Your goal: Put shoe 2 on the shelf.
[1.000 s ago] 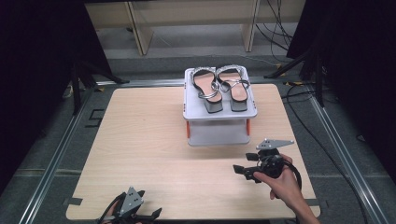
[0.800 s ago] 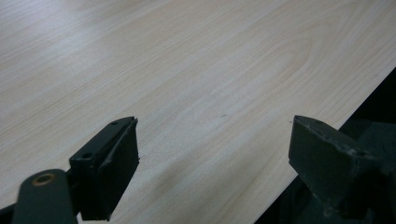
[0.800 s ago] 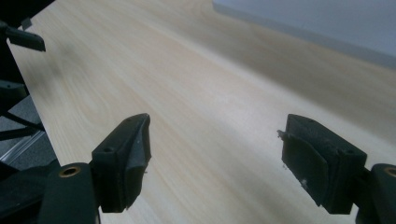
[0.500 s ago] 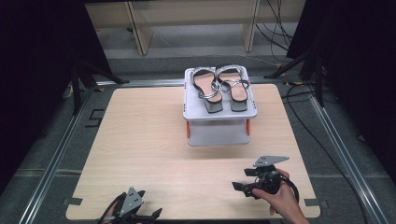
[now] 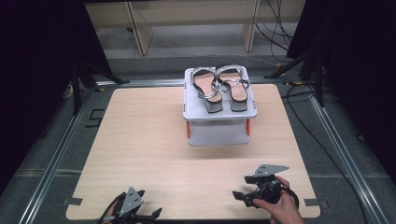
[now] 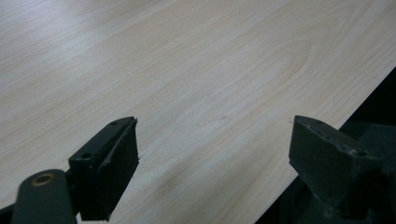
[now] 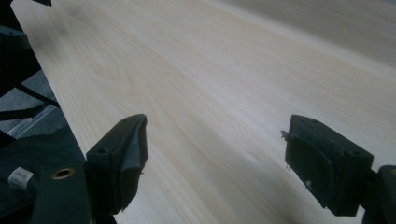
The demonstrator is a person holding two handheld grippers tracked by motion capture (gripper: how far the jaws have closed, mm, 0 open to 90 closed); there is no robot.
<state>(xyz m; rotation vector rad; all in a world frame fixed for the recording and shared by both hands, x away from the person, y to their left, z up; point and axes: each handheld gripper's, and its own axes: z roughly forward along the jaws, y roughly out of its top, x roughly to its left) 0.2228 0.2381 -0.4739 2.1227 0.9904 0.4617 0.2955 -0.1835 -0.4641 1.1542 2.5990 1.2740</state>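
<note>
Right gripper view, small white label (image 7: 19,178), perhaps unreadable

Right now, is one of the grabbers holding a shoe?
No, both sandals sit side by side on top of the small white rack, far from the right gripper, whose jaws stand open over bare wood.

Pale wood table (image 5: 140,154), metal rails both sides. Far centre: grey two-tier stand (image 5: 219,116), orange posts, pair of strappy sandals (image 5: 219,86) side by side on top tier, heels toward cam. Near edge, right: right gripper (image 5: 240,197) in hand (image 5: 280,210), low over bare wood, jaws pointing left, grey plate on top. Near edge, left: left gripper (image 5: 156,213), partly cut off by frame. Well apart from stand, both.
</note>
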